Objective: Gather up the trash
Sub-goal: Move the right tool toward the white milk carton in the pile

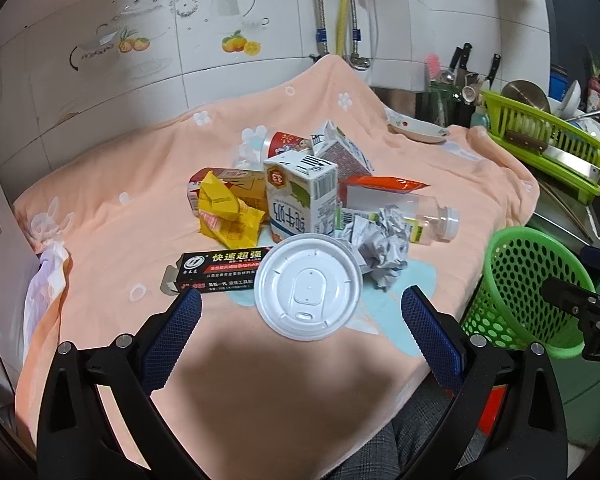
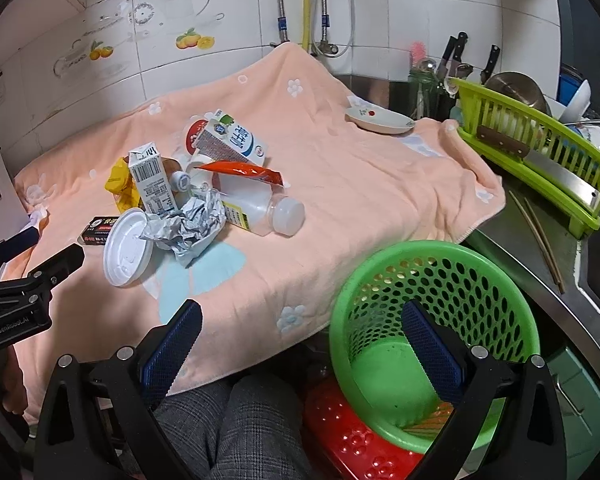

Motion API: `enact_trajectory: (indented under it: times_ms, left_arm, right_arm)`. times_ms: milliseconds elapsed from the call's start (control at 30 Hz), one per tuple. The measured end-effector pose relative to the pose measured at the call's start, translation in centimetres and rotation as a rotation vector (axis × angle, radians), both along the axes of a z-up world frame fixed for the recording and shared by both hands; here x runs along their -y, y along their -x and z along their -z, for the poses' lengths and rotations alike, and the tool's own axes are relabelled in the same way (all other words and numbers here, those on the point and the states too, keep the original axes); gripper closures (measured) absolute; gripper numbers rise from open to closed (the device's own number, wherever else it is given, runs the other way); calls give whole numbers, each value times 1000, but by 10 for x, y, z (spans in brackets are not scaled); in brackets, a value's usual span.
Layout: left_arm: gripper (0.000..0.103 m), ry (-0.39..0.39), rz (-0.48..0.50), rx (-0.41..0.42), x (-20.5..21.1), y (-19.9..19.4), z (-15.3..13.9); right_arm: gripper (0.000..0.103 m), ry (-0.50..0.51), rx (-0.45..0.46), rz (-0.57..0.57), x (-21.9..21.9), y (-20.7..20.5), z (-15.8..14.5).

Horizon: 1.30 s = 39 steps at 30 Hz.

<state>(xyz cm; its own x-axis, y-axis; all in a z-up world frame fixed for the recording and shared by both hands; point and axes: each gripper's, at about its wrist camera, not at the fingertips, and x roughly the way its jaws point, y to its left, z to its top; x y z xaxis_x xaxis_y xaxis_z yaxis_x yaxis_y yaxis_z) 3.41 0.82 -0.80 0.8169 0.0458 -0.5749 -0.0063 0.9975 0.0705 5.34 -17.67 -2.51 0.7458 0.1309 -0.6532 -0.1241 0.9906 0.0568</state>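
Peach towel bears heaped trash; white lid hides a carton's base; both hand-held grippers gape empty.

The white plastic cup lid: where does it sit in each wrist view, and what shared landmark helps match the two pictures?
Left wrist view: the white cup lid lies centre, just ahead of the open left gripper, on the peach towel.
Right wrist view: the lid lies left of centre, tilted, below the milk carton.
Shared landmark: the crumpled grey paper touching the lid's right edge.
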Motion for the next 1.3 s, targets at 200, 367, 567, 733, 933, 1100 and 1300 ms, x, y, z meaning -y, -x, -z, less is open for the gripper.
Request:
enact_trajectory:
  times_ms: [200, 367, 567, 733, 933, 1100, 1300]
  left_arm:
    - [5, 8, -16, 1, -8, -7, -4]
    - [5, 12, -35, 12, -14, -10, -10]
    - [5, 14, -68, 25, -23, -9, -15]
    - [5, 26, -93, 24, -34, -8, -16]
    - [5, 30, -117, 35, -44, -9, -21]
    - [5, 36, -130, 37, -53, -11, -23]
    - [5, 45, -139, 27, -59, -18, -22]
  right_arm:
    - [6, -3, 1, -24, -7, -10, -2]
    - [6, -9, 16, -53, -15, -18, -8]
    - [6, -13, 33, -100, -27, -28, -16]
    - [6, -8, 51, -144, -42, -35, -22]
    - [6, -8, 55, -168, -50, -40, -26]
    - [6, -3, 55, -176, -54, -45, -28]
    - [6, 3, 53, -181, -55, -50, -29]
